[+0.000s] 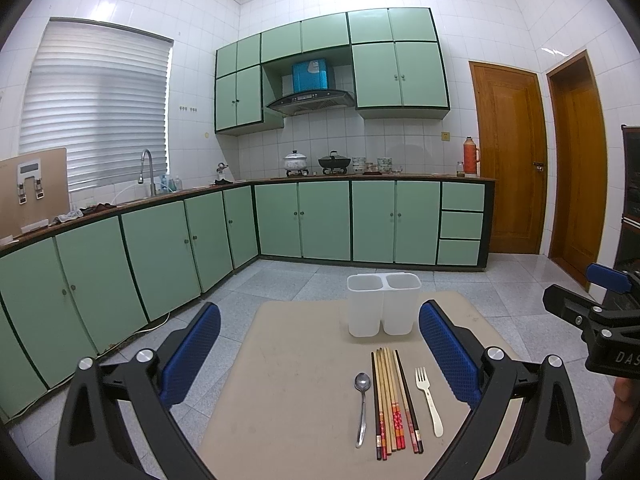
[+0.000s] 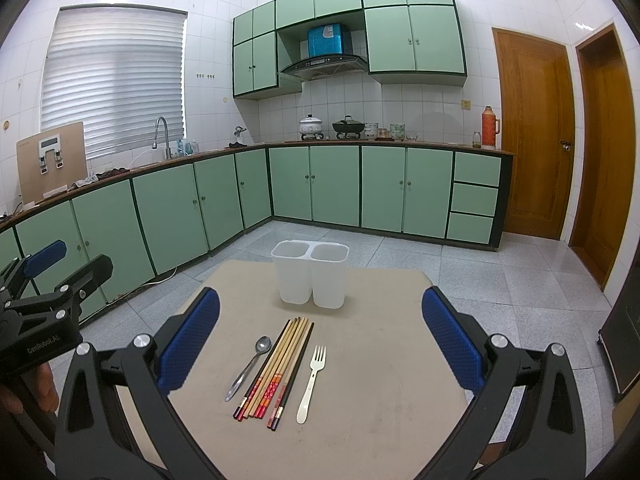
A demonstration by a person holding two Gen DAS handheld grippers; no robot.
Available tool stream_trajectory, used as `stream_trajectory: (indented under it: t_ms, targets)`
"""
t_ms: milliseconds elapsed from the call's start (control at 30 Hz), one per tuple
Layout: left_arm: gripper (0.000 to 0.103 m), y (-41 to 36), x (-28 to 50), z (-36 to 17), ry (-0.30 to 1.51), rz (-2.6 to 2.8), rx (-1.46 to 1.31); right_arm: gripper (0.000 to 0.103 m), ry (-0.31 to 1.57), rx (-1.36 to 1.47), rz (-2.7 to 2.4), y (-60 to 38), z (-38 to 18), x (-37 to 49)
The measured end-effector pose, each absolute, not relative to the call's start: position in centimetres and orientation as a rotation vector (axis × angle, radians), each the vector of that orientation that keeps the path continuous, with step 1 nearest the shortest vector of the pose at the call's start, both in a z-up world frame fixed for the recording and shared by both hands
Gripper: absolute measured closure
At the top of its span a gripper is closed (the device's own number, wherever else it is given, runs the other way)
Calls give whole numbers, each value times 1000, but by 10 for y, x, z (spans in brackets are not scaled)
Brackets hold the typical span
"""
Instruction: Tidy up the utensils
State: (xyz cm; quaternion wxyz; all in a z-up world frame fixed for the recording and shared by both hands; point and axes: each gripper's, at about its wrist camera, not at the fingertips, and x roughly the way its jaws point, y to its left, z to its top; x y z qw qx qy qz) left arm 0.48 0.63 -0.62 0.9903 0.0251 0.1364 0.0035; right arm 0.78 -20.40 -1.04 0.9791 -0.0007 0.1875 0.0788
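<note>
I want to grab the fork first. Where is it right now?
In both wrist views the white fork lies flat on the table, right of the chopsticks, in front of the holder.

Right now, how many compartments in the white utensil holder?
2: left compartment and right compartment, side by side at the table's far edge, behind the chopsticks. Both look empty; bottoms not visible.

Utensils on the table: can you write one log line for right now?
stage: start | spoon, chopsticks, fork: flat on table | two-compartment holder: empty | left tongs: open | right tongs: open
</note>
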Motion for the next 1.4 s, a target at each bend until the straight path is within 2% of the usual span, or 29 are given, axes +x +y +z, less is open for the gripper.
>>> stream_trajectory:
  t_ms: [933, 1200, 1400]
  targets:
    - [6, 11, 8, -10, 280, 10, 53, 5, 378, -10, 155, -212, -15, 12]
    - [6, 28, 44, -39, 368, 63, 60, 5, 469, 29, 113, -222, -37, 44]
    - [6, 41, 91, -79, 507, 80, 73, 5, 608, 43, 108, -225, -81, 89]
